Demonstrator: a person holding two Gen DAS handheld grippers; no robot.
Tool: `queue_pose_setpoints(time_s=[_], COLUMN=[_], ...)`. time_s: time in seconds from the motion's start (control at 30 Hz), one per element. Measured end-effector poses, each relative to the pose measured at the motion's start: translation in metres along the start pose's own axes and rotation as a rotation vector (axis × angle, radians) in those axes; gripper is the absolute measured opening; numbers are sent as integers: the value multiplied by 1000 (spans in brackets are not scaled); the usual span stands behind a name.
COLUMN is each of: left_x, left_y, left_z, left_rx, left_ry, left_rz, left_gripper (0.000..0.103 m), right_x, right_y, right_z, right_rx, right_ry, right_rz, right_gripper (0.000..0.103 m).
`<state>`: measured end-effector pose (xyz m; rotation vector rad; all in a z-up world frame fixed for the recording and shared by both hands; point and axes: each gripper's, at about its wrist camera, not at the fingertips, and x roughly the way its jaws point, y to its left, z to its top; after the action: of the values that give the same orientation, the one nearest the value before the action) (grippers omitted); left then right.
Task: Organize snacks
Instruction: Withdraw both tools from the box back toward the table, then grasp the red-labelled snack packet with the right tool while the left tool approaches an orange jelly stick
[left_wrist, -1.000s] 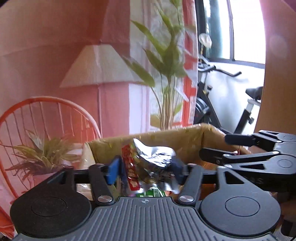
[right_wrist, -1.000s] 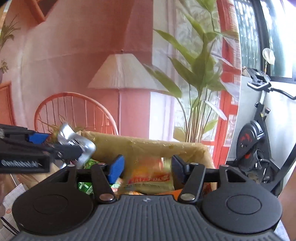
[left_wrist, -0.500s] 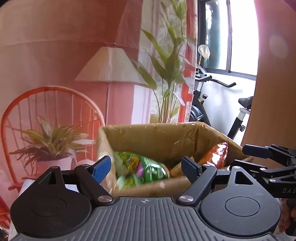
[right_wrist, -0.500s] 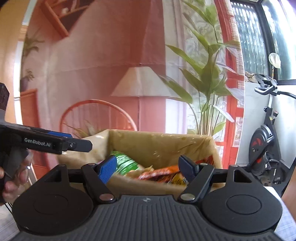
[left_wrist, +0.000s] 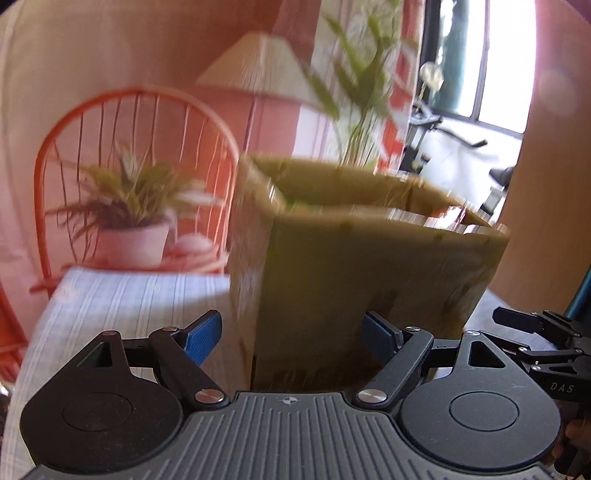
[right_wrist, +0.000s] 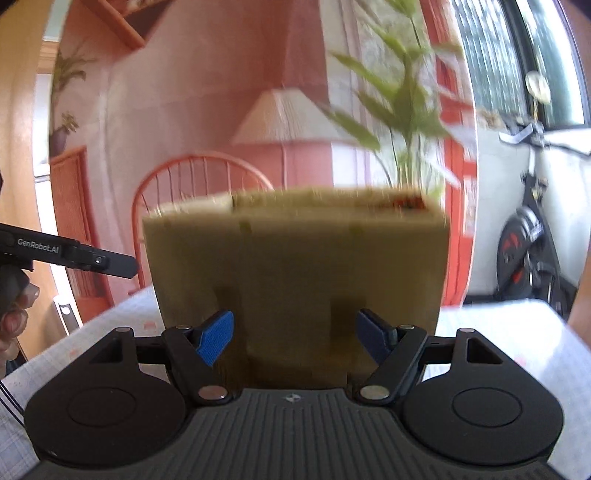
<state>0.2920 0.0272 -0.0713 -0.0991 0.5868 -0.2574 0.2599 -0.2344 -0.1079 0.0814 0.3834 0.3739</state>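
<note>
A tall brown cardboard box (left_wrist: 369, 258) stands on a pale striped tablecloth (left_wrist: 129, 295), blurred by motion. My left gripper (left_wrist: 291, 325) is open and holds nothing; its blue pads sit low in front of the box's near corner. My right gripper (right_wrist: 295, 319) is also open and holds nothing, facing the flat front of the box (right_wrist: 295, 251). Only a sliver of red snack wrapper (right_wrist: 406, 201) shows over the rim; the other snacks are hidden inside. Each gripper appears in the other's view: the right gripper (left_wrist: 535, 332) at the right edge, the left gripper (right_wrist: 110, 264) at the left.
An orange wire chair (left_wrist: 129, 110) with a potted plant (left_wrist: 133, 229) stands behind the table on the left. A tall leafy plant (right_wrist: 406, 103) and a lamp (right_wrist: 288, 114) rise behind the box. An exercise bike (right_wrist: 528, 240) is on the right. A hand (right_wrist: 14, 306) grips the left handle.
The left gripper let go of a silvery red packet and the right an orange one, both into the box. Both then drew back and sank, so the box's inside is hidden.
</note>
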Motion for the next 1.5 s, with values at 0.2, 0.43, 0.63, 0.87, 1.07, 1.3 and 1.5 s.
queue_pose_setpoints(time_s=[0.2,0.43,0.63,0.87,1.07,1.3,1.5], left_x=[19,28,30,32,44,71,96], left_y=[10,15,18,17,13,-3,-14], left_z=[-22,-30,-36,-44,-53,-62,-68], left_rx=[-29,-35,-42,-38,-34,-27,-13], left_ry=[56,96,119,144,186,227,243], left_rz=[12,13,18,26,11,-22,-5], left_gripper=[85,85,85,85,85,85,85], right_x=[28,79,111,134,115,79,72], right_y=[-1,10,20,35,22,-2,-8], right_z=[-33,-53,-52,-60,-63,-76,-79], right_rx=[35,43,32,-57,-53,-42,-20], right_ry=[154,323,378,435,404,371,342], right_rz=[-21,-60,-67,-104,-71,-38,-44], right_gripper=[78,88,95,95,67,49,49])
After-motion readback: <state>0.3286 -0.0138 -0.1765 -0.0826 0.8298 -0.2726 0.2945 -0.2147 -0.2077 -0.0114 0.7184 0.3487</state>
